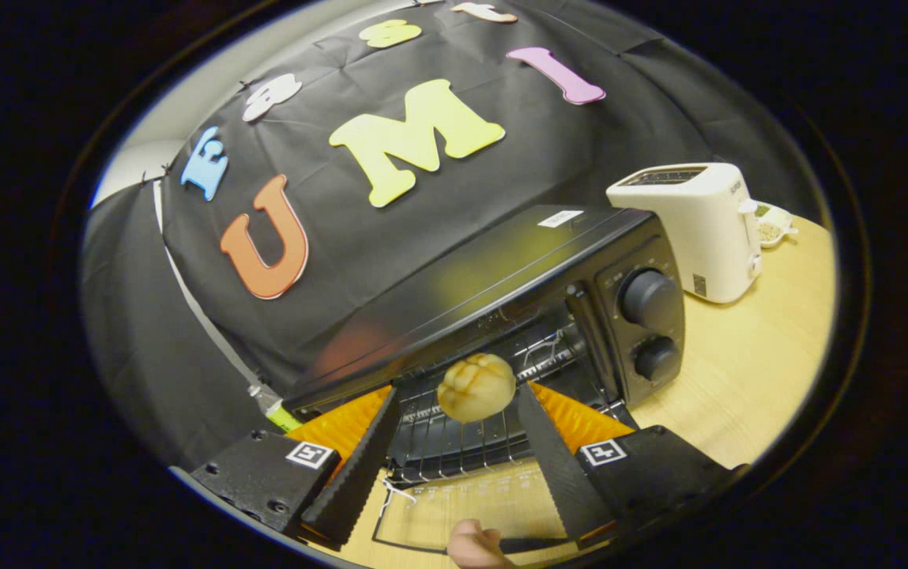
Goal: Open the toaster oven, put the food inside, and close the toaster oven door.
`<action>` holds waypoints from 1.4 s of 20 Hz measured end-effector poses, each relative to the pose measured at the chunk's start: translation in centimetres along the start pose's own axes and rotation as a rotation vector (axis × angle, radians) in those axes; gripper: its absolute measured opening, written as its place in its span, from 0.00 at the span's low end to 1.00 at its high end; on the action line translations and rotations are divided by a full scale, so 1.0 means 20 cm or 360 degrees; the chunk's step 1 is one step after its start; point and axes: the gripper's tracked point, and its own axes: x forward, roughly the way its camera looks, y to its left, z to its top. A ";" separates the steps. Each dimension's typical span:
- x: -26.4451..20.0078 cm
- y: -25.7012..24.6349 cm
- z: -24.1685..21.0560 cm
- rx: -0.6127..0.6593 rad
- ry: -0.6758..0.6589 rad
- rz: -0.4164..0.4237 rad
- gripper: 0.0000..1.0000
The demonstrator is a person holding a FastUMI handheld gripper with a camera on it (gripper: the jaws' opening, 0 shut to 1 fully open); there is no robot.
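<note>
The black toaster oven [501, 276] stands on the wooden table with its glass door [461, 506] swung down flat toward me. A round, pale bun with a scored top [476, 387] sits at the oven's mouth over the wire rack [454, 442]. My gripper [457, 389] is open, one finger on each side of the bun. A gap shows between the bun and the left finger [367, 450]; the right finger [548, 450] lies close beside it. I cannot tell if the bun rests on the rack.
A person's fingertip [473, 547] shows at the door's handle, nearest to me. A white slot toaster [691, 229] stands right of the oven, with a small dish [771, 227] behind it. Bare wooden table [754, 363] lies to the right of the oven.
</note>
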 end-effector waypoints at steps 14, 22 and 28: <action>-0.47 -0.01 -0.44 -0.0475 0.0181 -0.0141 1.00; -0.47 -0.16 -0.79 -0.0601 0.0616 -0.0369 1.00; -0.39 -0.20 -0.78 -0.0591 0.0631 -0.0457 1.00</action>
